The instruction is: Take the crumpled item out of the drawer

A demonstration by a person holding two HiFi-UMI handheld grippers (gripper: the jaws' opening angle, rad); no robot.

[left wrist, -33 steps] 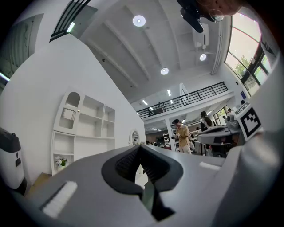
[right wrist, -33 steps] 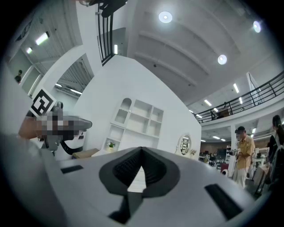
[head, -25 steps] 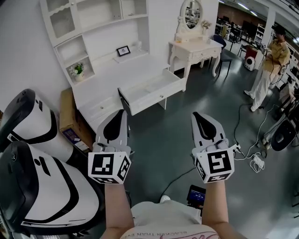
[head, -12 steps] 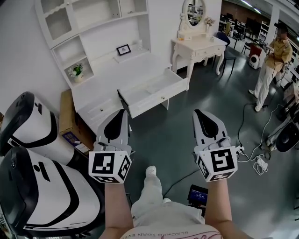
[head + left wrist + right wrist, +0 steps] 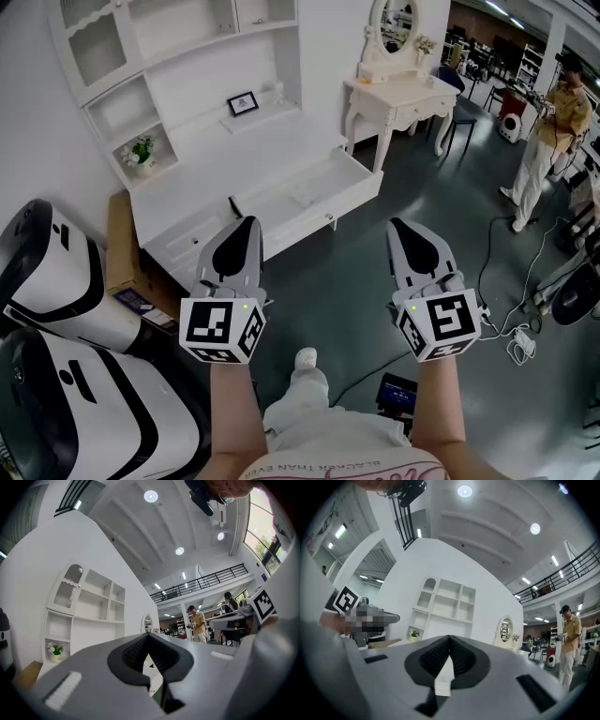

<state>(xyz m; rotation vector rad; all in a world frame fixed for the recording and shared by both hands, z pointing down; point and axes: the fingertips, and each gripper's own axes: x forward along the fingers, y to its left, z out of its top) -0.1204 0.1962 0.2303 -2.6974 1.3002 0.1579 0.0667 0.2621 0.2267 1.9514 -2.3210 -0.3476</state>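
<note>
Progress report: basically nothing of the actual grab was done at this point, only the setup.

Biggest thing first. The white desk (image 5: pixel 253 141) with its shelf unit stood against the wall, and its drawer (image 5: pixel 291 230) was already pulled well out from the front edge, so no opening step looked to be left.

Both tools were held up over the grey floor (image 5: pixel 356 281), well short of the drawer's front edge and not over it. The left gripper (image 5: pixel 246 222) had its jaws pressed together with nothing pinched between them; its own camera only showed the room past the closed tips. Same story for the right gripper (image 5: pixel 397 225): jaws together, empty.

The crumpled item (image 5: pixel 302 199) was, as far as I could tell, the small pale lump lying on the drawer bottom, roughly mid-drawer and nearer the front edge than the back. It was too small in the head view to say what it was made of, and neither gripper was touching it.

So my read on what was left was pretty much everything: close the gap to the drawer, spread one pair of jaws, reach down inside, pinch the lump and lift it clear of the drawer walls.
</note>
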